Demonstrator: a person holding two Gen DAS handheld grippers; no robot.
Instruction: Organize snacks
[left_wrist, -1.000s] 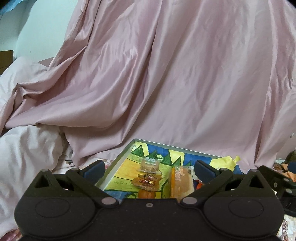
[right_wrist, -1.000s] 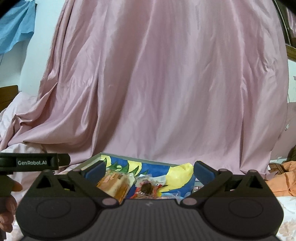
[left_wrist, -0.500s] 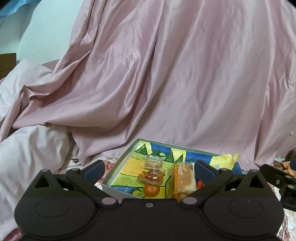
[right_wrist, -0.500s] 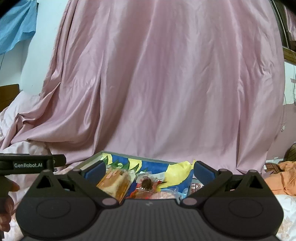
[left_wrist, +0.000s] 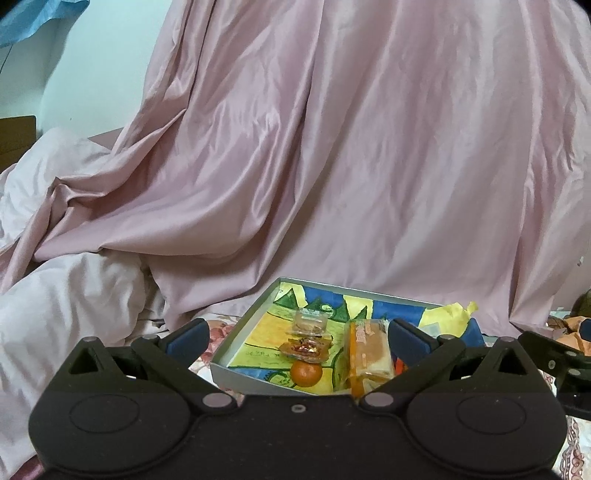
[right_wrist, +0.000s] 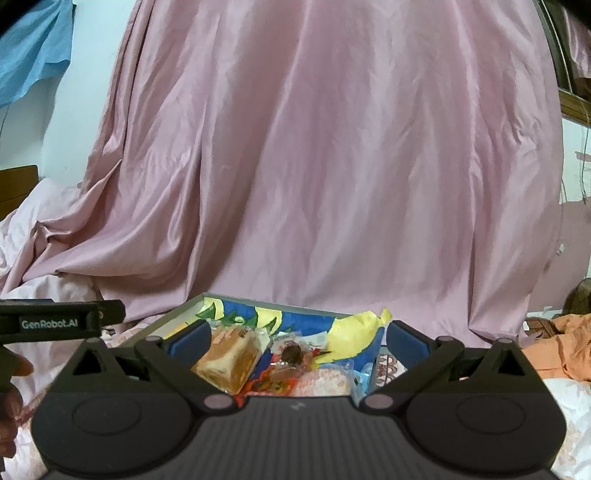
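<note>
Hovering both tongs with jaws spread wide, nothing held: left gripper (left_wrist: 295, 338), right gripper (right_wrist: 295, 338); snacks lie in the painted tray (left_wrist: 236, 343): orange (left_wrist: 306, 373), wrapped cake (left_wrist: 369, 352).

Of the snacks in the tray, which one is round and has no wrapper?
The small orange fruit, lying at the near edge of the tray in the left wrist view. The snacks beside it, including the long cake bar, are all in clear plastic.

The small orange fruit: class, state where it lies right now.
In the left wrist view, the orange fruit lies in the tray at its near edge, just below a clear-wrapped candy and left of the wrapped cake.
</note>
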